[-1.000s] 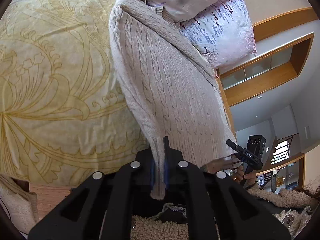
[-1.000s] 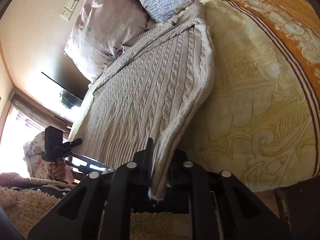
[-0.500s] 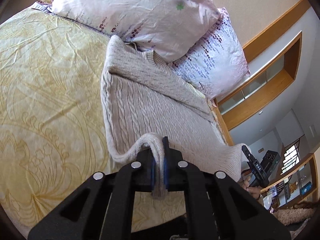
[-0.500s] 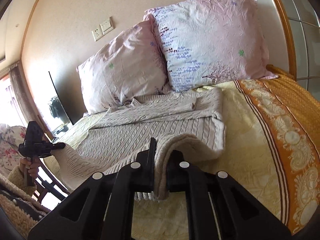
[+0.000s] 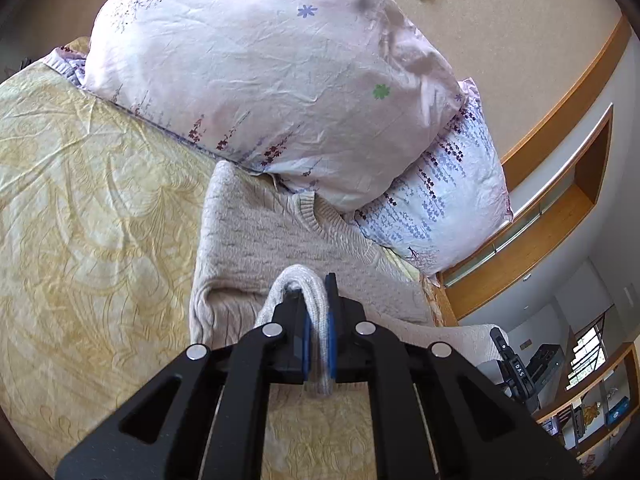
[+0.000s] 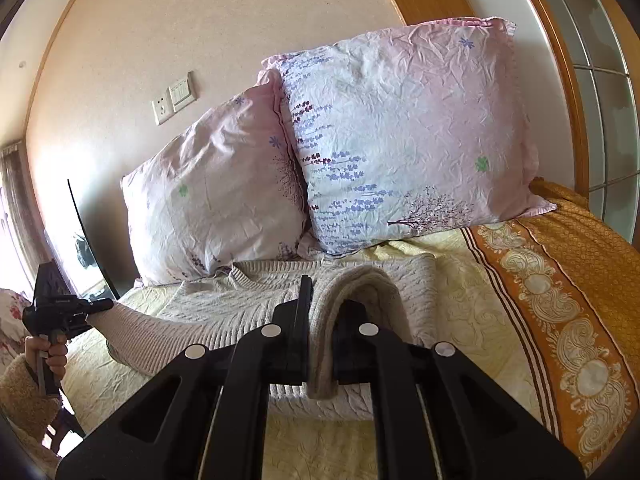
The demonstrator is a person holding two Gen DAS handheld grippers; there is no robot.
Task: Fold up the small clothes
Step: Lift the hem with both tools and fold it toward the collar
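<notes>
A beige cable-knit sweater [image 5: 256, 236] lies on the bed with its collar up by the pillows; it also shows in the right wrist view [image 6: 224, 304]. My left gripper [image 5: 318, 320] is shut on the sweater's bottom hem, which loops over one jaw. My right gripper [image 6: 322, 320] is shut on the hem's other corner, folded over the right jaw. Both hold the hem raised above the sweater's body, over its upper half. The other hand-held gripper shows at the left of the right wrist view [image 6: 60, 312] and at the lower right of the left wrist view [image 5: 516, 372].
Two floral pillows [image 6: 400, 140] lean on the wall at the bed's head. The yellow patterned bedspread [image 5: 88, 216] has an orange border [image 6: 568, 280] on the right. A wooden headboard frame [image 5: 560, 216] and shelves stand beyond the bed.
Both grippers have lifted the hem from the bed's foot and carried it forward over the sweater toward the pillows, doubling the sweater over itself.
</notes>
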